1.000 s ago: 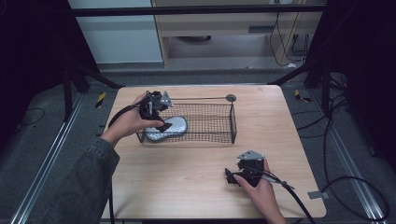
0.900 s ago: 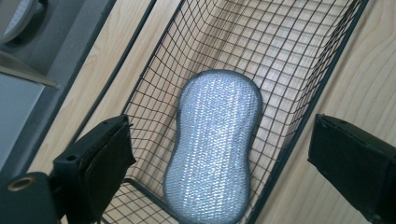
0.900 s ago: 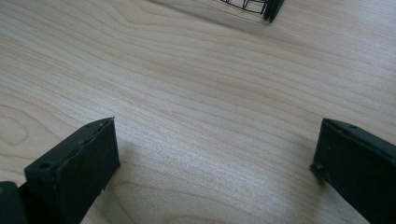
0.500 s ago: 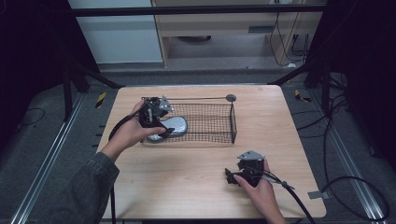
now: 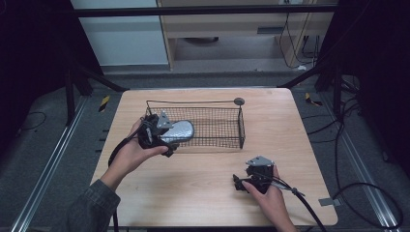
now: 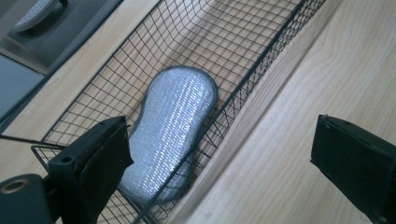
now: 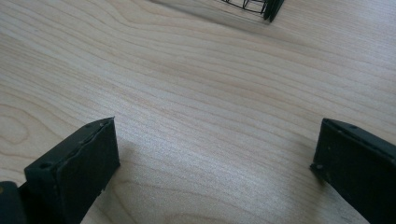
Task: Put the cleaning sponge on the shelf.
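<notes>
Silver mesh pad (image 6: pixel 170 135) lies flat in the wire basket (image 5: pixel 227 126), at its left end. Spread wide and empty, the left claw (image 6: pixel 219 154) hangs over the basket's near rim. Near the basket, the right claw (image 7: pixel 215 168) rests spread on the desk (image 5: pixel 193 193), seemingly idle.

No readable text

No lettering, label, brand or number can be read on the wire basket (image 5: pixel 212 126), the silver pad (image 6: pixel 173 130), the grippers or the counter (image 5: pixel 193 188).

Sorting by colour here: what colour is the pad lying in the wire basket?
Shimmery silver-grey with a fine woven texture; the pad shows best in the left gripper view, inside the black wire basket.
</notes>
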